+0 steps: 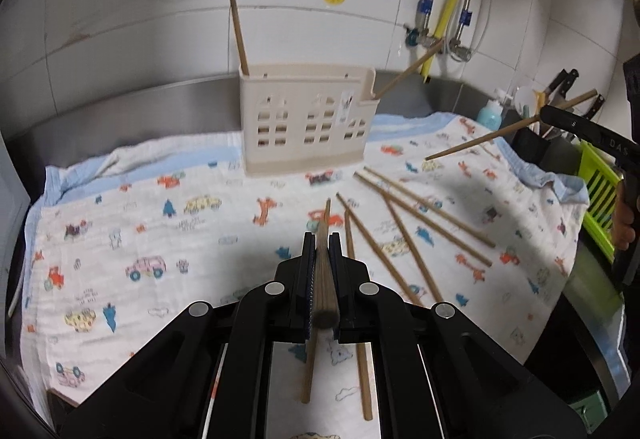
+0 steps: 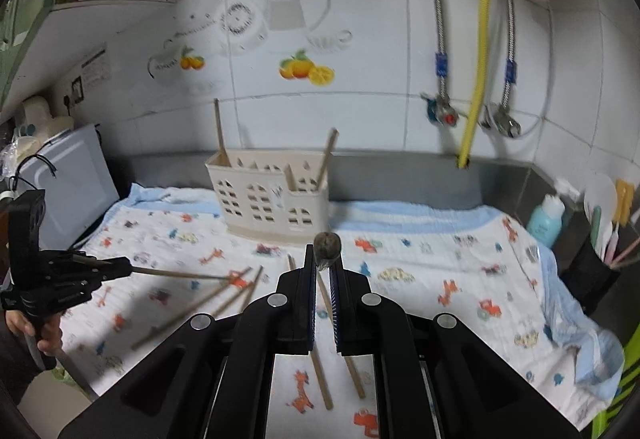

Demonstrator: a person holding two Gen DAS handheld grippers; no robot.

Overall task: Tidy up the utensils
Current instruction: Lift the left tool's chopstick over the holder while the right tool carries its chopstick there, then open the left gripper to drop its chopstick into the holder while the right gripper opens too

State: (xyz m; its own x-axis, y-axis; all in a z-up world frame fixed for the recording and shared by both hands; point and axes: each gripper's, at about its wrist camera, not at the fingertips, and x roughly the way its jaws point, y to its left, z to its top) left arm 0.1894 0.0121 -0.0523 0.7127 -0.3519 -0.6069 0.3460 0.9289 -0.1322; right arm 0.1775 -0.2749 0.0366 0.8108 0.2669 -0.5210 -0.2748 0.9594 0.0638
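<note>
- My left gripper (image 1: 322, 239) has its jaws nearly closed on one chopstick (image 1: 325, 271). The stick runs lengthwise between the pads, blunt end toward the lens, thin end pointing at the beige holder (image 1: 306, 119).
- From the right wrist view the same gripper (image 2: 116, 267) sits well left of the holder, stick tip (image 2: 180, 274) jutting toward the loose pile. The hand on its handle is partly cut off by the frame edge.
- My right gripper (image 2: 323, 267) shows a narrow gap between the jaws. A second chopstick (image 2: 327, 243) sits at the fingertips; I see mostly its round end, so the shaft is foreshortened. It seems pinched, with a gap showing lower down the jaws.
- In the left wrist view that right gripper (image 1: 548, 115) is right of the holder, carrying the stick (image 1: 492, 137) at a slant above the cloth. Its body is cropped by the lens rim.
- The holder (image 2: 266, 197) stands on the patterned cloth (image 1: 140, 231) against the steel backsplash. One stick (image 1: 239, 37) stands in its left end, another (image 1: 408, 73) leans out of the low right compartment. Lower parts of both are hidden by the walls.
- Loose chopsticks (image 1: 404, 231) lie fanned on the cloth in front of and right of the holder. Some pass under my left gripper body, so I cannot count them exactly.
- Far right of the holder: a blue bottle (image 2: 546, 217) and a dark utensil pot, blurred.
</note>
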